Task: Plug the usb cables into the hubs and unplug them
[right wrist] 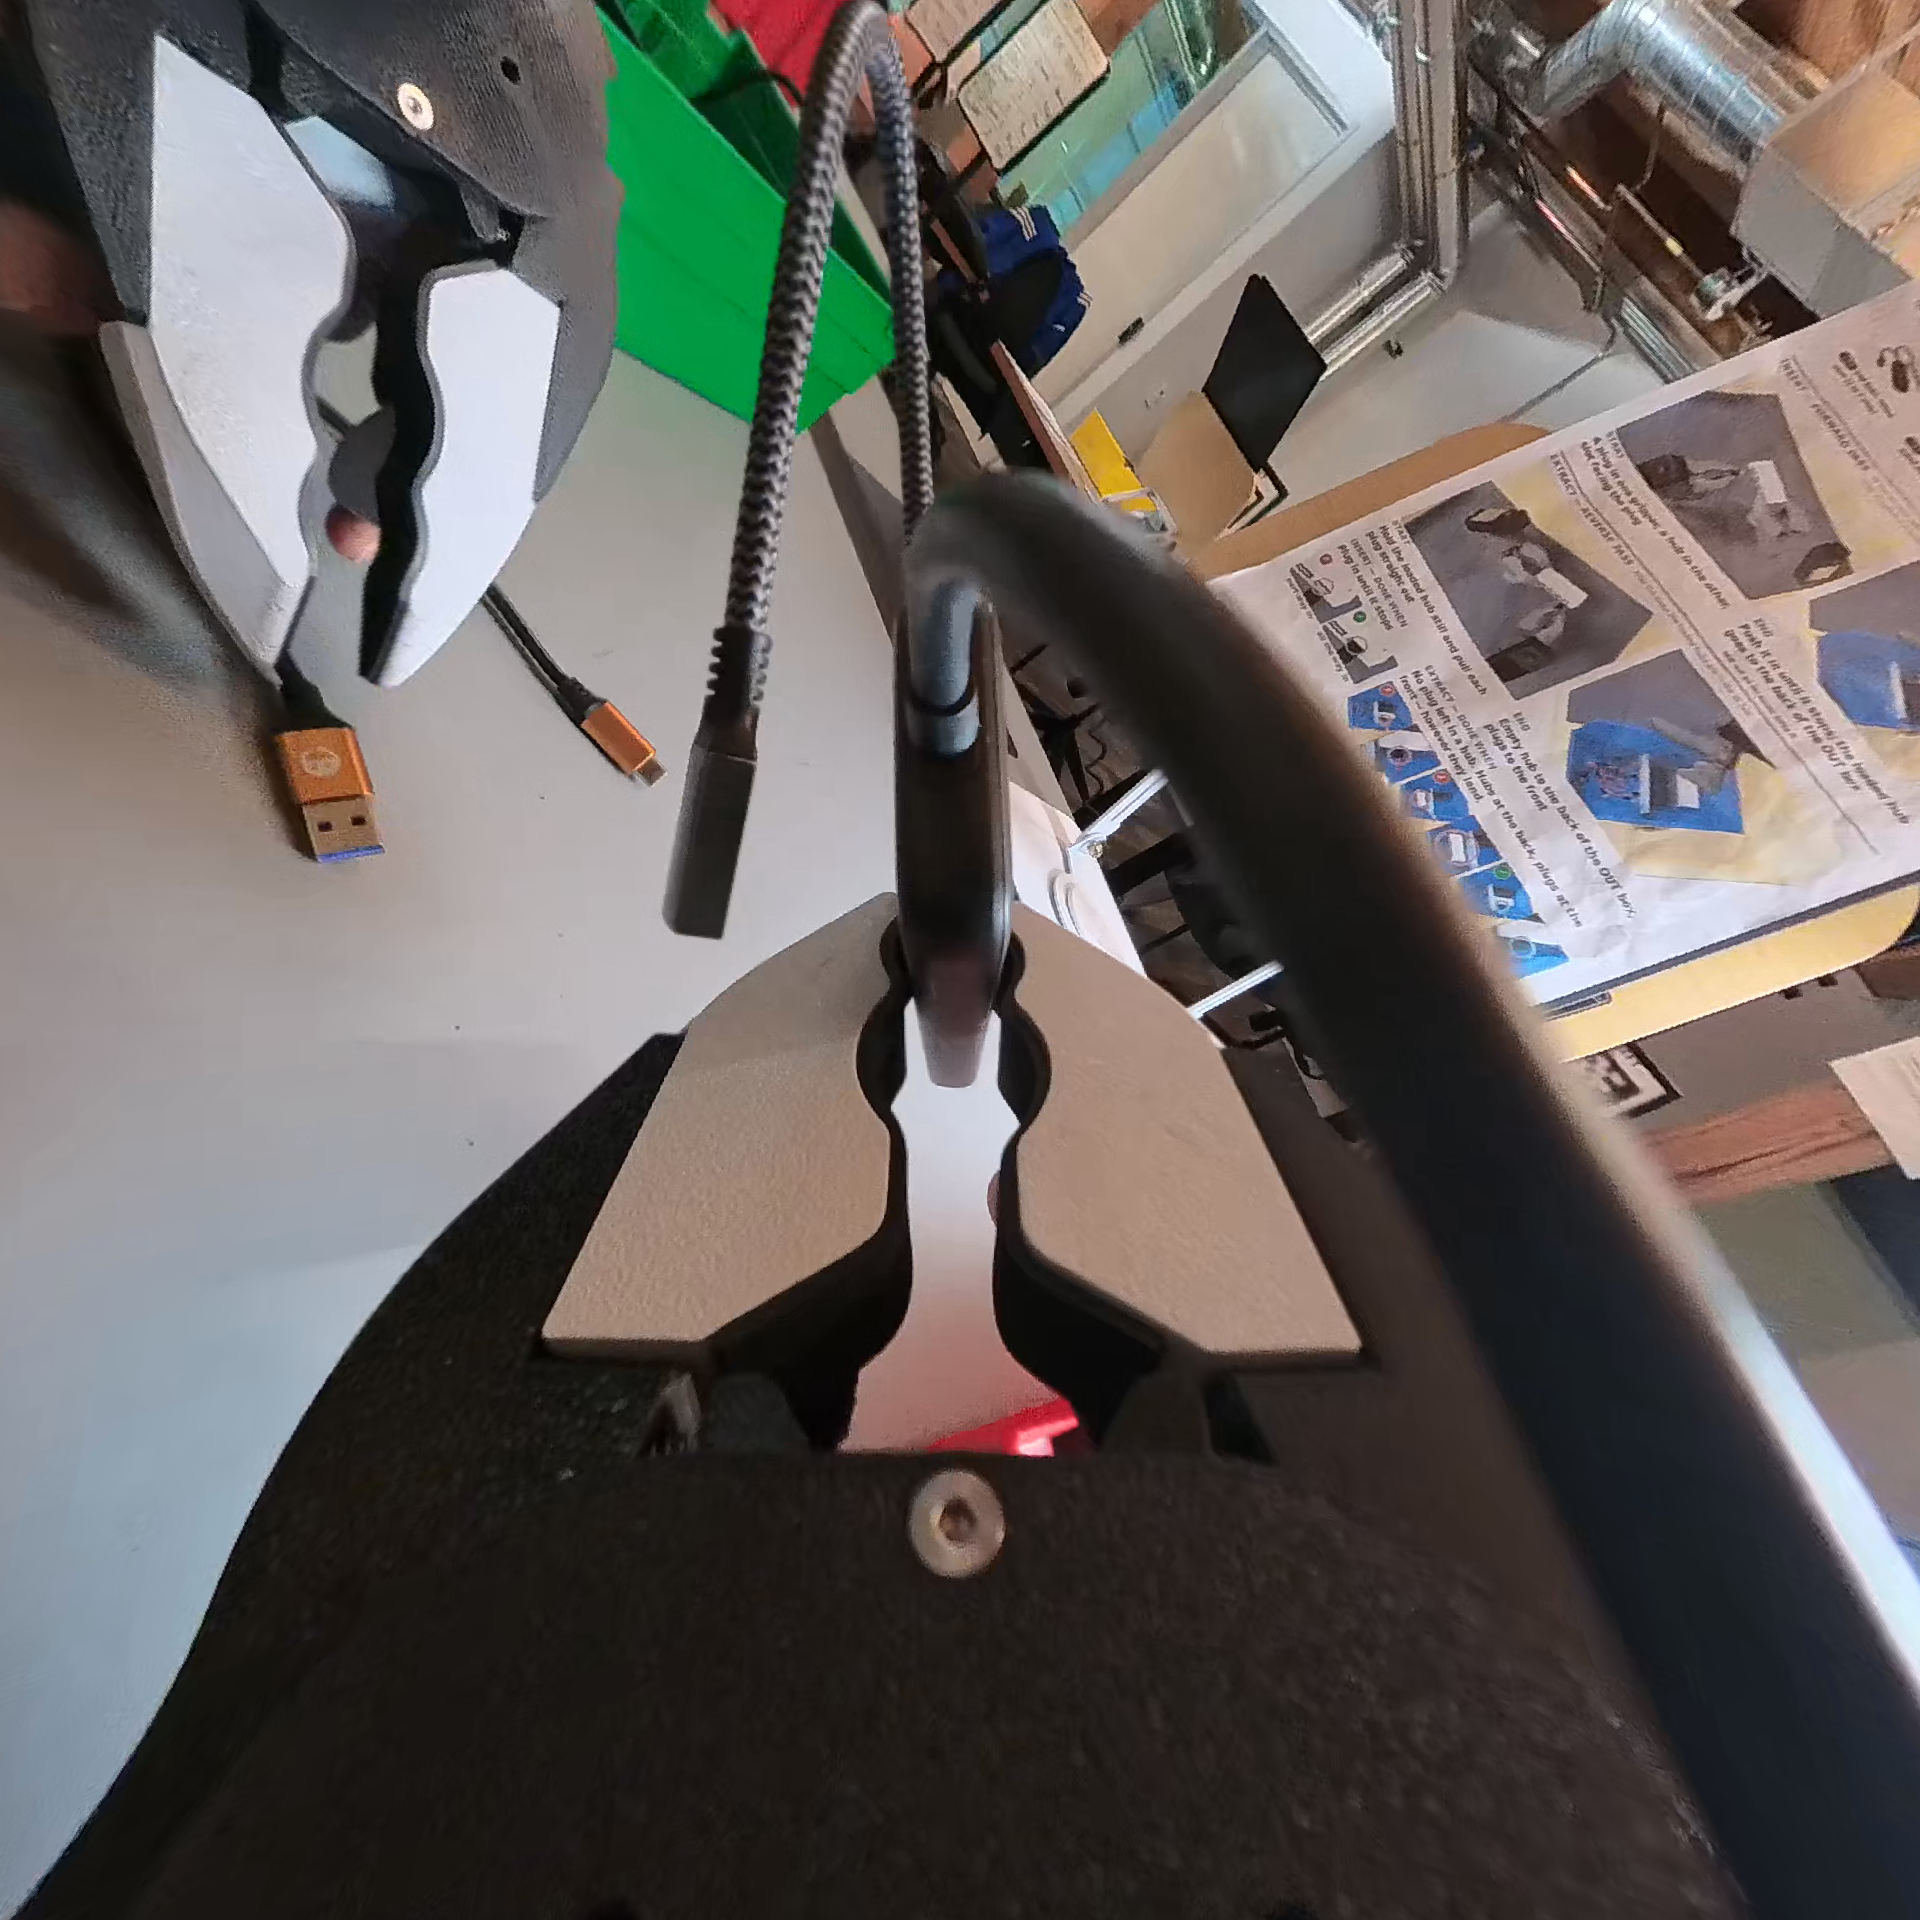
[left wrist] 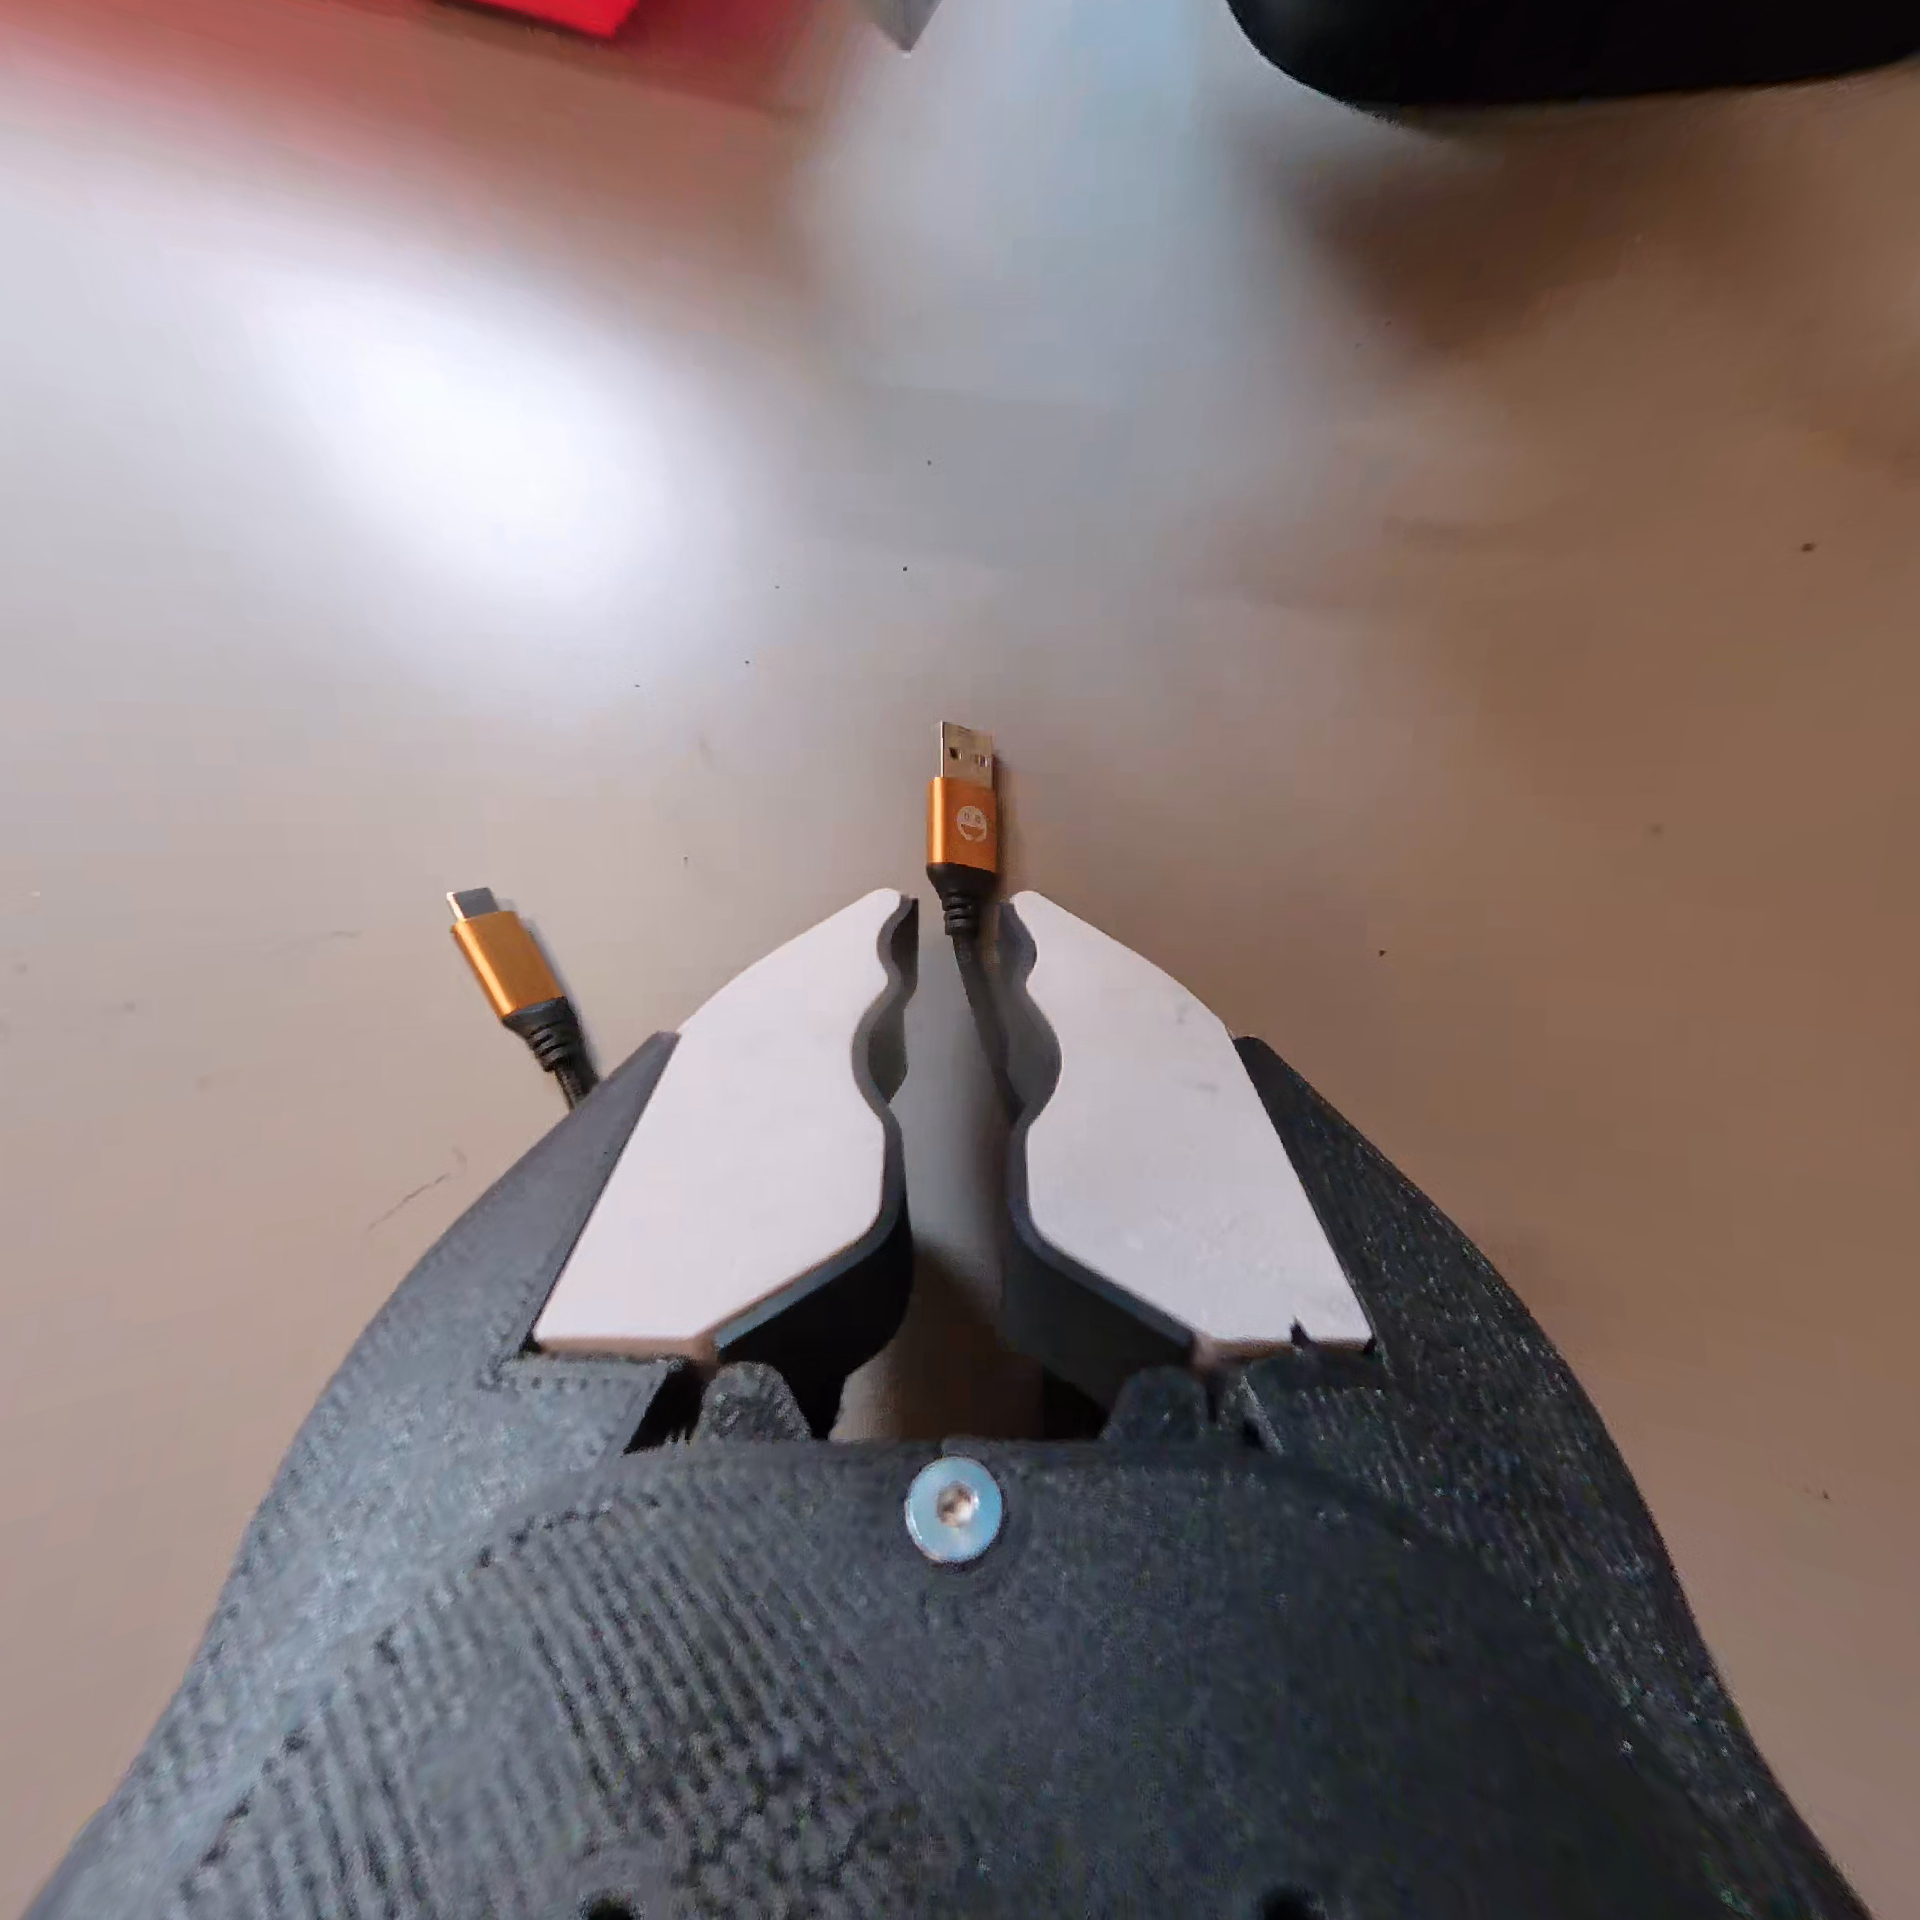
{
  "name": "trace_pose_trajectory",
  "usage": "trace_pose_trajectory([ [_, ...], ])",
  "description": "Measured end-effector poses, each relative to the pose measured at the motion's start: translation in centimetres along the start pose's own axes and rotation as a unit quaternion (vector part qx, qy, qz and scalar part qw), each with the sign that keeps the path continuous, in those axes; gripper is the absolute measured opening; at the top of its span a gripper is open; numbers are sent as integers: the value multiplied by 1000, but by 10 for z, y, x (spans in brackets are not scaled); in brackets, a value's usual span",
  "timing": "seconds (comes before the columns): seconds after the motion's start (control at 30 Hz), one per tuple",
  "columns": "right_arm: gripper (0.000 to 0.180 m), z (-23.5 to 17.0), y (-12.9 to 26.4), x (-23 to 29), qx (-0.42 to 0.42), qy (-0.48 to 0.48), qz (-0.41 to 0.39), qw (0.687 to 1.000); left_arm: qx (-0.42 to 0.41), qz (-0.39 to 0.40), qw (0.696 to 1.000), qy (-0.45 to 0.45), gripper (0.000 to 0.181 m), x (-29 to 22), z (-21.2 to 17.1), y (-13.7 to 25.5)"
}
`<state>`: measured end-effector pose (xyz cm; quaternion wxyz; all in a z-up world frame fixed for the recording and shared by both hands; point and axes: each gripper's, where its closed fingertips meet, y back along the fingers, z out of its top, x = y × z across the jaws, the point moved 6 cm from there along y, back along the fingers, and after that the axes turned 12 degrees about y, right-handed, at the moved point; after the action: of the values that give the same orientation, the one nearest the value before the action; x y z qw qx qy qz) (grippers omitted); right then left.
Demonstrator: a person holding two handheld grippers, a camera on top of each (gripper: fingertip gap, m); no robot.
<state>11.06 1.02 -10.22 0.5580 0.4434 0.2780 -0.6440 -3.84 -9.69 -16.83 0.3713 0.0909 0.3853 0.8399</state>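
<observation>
An orange USB-A plug [left wrist: 961,800] lies on the pale table [left wrist: 1351,727], just beyond my left gripper [left wrist: 961,904]. Its black cable runs back through the narrow gap between the fingers, which stand apart on either side of it. An orange USB-C plug [left wrist: 499,956] lies to the left. My right gripper [right wrist: 954,925] is shut on a slim dark hub [right wrist: 951,831], seen edge-on and held above the table. The hub's braided cable [right wrist: 810,312] loops up and ends in a hanging black plug [right wrist: 707,831]. The right wrist view also shows the left gripper [right wrist: 343,644] with both orange plugs [right wrist: 327,790] [right wrist: 618,732].
A green bin [right wrist: 707,239] stands at the table's far edge. A thick black blurred cord [right wrist: 1351,831] arcs close to the right camera. A printed picture sheet on a board [right wrist: 1610,675] is off to the right. A black object [left wrist: 1558,42] and something red [left wrist: 540,10] are at the far side.
</observation>
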Motion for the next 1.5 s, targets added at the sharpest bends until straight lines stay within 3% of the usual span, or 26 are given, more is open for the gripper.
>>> trace_pose_trajectory([
  [0.17,13,-1,4,-6,-8,-19,-11,1000,-26,6,999,-24,19,-5,0,9],
  [0.47,13,-8,8,-14,-1,-41,-30,999,14,33,998,-58,24,-11,-12,-4],
  [0.73,13,-6,10,-15,-2,-32,-33,999,1,64,997,-45,12,0,-8,-9],
  [0.87,13,-6,11,-17,4,-25,-39,999,6,122,990,-70,5,10,-6,-5],
  [1.03,13,-14,11,-17,44,15,-40,998,-60,76,995,12,5,24,12,51],
  [1.23,13,-17,-1,5,96,149,7,984,-131,-15,990,53,4,9,42,137],
  [1.33,13,-5,-11,24,78,185,38,979,-64,-51,996,43,4,-6,57,126],
  [1.5,13,14,-13,38,24,178,47,983,75,-107,989,61,4,-5,65,64],
])
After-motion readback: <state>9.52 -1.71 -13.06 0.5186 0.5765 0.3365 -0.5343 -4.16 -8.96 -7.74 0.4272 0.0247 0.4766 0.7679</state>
